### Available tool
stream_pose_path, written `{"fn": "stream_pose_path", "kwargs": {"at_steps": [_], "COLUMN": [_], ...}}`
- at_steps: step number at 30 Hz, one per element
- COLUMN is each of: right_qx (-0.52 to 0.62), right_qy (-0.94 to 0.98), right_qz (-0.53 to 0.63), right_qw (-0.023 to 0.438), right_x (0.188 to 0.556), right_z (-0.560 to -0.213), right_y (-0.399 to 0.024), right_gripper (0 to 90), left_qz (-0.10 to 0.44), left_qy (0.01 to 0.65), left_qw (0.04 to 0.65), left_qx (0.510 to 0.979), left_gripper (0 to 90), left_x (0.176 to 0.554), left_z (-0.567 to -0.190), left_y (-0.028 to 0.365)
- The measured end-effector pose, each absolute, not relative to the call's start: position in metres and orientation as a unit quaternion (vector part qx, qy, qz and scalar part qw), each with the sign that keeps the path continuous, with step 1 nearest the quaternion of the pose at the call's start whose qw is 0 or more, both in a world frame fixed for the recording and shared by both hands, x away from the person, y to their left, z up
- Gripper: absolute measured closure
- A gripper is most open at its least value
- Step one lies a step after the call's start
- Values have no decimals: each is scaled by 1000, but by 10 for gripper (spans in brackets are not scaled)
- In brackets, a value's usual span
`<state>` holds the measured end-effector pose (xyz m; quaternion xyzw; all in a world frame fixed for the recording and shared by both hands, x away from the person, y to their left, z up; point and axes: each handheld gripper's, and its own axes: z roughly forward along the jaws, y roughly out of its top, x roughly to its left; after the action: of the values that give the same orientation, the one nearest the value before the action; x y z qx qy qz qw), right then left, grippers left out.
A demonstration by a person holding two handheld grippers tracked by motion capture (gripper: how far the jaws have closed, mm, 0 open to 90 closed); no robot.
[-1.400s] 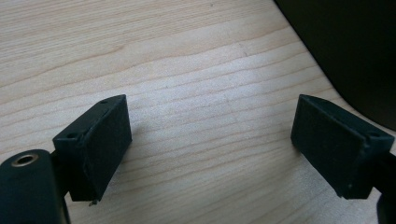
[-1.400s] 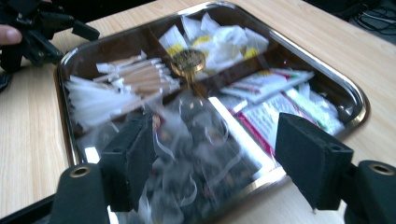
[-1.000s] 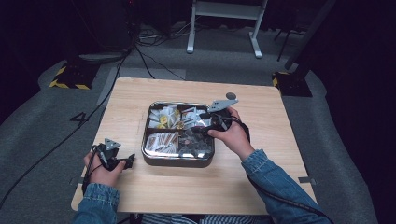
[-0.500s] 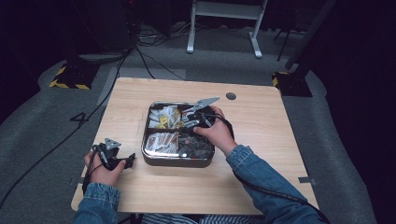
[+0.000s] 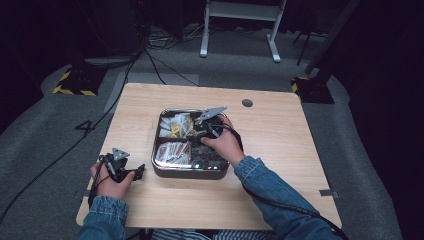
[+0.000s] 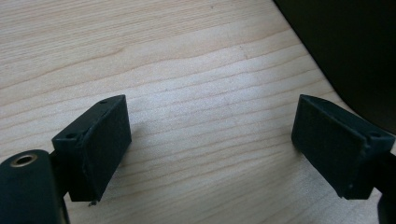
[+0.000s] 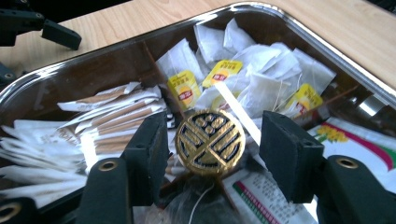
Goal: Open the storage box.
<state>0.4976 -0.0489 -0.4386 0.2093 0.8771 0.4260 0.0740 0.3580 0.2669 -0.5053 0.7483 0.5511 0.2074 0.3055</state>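
Note:
A steel tray [image 5: 187, 174] with compartments stands mid-table. It holds tea bags [image 7: 243, 79] with yellow tags, paper sachets [image 7: 112, 116] and printed packets [image 7: 345, 135]. A round gold embossed disc [image 7: 210, 142] sits at the tray's middle. My right gripper [image 7: 215, 126] reaches down into the tray [image 5: 197, 131]. Its jaws have just been closing and now flank the gold disc, with a narrow gap on each side. My left gripper [image 6: 210, 149] rests open on the bare wood left of the tray [image 5: 140, 171], with nothing between its jaws.
The wooden table [image 5: 270, 150] has a round cable hole [image 5: 247, 103] behind the tray. Cables trail from both grippers over the front edge. A white metal frame [image 5: 240, 30] and floor cables lie beyond the table.
My right hand has moved left and down from the tray's right side to its middle, and its jaws have narrowed. The left hand has kept still.

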Motion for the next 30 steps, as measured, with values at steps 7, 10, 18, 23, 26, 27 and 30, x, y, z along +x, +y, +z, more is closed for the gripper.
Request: {"fn": "stream_pose_path", "kwargs": {"at_steps": [7,10,18,23,26,27,30], "right_qx": [200,205,201,193,196,196,198], "right_qy": [888,887,888,889,888,888,887], "right_qz": [403,402,402,405,406,406,407], "right_qw": [96,96,93,92,90,90,90], "right_x": [496,497,498,496,496,495,495], "right_z": [-443,-443,-443,-443,-443,-443,-443], "right_y": [-39,-39,-39,-39,-39,-39,-39], "right_gripper": [517,503,518,588,588,589,590], "left_qz": [209,209,209,209,208,208,208], "left_qy": [553,552,552,553,553,553,553], "left_qw": [305,305,305,305,305,305,305], "left_qx": [747,747,747,747,747,747,747], "left_gripper": [123,123,123,122,122,122,122], "left_x": [358,358,358,358,358,358,358], "left_z": [-505,-505,-505,-505,-505,-505,-505], "left_y": [266,266,266,266,266,266,266]}}
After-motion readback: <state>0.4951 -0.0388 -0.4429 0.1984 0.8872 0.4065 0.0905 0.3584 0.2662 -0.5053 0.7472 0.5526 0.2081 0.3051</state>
